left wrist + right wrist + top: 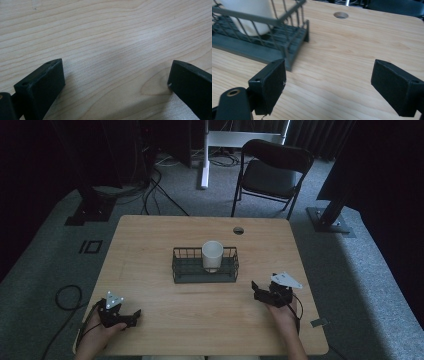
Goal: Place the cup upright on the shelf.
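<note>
A dim room with grey carpet, a black folding chair and loose cables on the floor surrounds a pale wooden table. Near the table's middle sits a dark wire basket with a solid rectangular base, its long axis running left to right across the table. Inside it, toward its right half, a plain white cylindrical cup stands upright.

The right gripper hovers near the table's right edge, its jaws spread wide with nothing between them. In the right gripper view the basket's near corner lies just ahead and to the left of the jaws, the cup beyond the wires. The left gripper rests low near the front left corner, jaws likewise wide apart over bare wood, well apart from the basket.

The right hand is clearly the nearer one. The cup lies forward and to its left, higher than the jaws, so a reach would likely need to rise over the basket's wire wall and come down around the cup from above.
</note>
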`<state>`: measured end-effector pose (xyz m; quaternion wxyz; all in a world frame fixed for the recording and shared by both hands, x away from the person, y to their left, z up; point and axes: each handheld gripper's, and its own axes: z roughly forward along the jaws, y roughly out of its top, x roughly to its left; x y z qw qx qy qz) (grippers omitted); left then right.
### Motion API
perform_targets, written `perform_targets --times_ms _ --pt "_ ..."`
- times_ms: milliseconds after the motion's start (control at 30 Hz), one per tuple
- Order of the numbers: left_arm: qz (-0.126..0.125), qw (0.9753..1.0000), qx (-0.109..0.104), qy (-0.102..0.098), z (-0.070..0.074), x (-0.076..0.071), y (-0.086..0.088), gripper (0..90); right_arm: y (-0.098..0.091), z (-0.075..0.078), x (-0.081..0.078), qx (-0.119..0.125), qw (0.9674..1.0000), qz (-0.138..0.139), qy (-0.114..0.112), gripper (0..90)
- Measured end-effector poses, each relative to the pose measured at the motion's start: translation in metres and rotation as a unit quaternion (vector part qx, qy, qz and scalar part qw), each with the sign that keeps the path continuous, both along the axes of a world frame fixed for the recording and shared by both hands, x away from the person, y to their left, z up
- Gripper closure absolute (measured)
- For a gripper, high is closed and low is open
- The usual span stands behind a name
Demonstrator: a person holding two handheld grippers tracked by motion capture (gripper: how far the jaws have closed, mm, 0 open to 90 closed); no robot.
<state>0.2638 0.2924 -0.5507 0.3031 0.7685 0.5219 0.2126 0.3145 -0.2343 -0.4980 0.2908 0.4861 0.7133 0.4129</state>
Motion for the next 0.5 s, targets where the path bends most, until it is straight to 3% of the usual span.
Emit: perform_targets --times_ms 500 --pt "0.0 1.0 0.0 0.0 0.0 0.0 0.0 1.2 -0.035 -0.025 -0.009 -0.018 0.9986 -0.033 0.038 10.7"
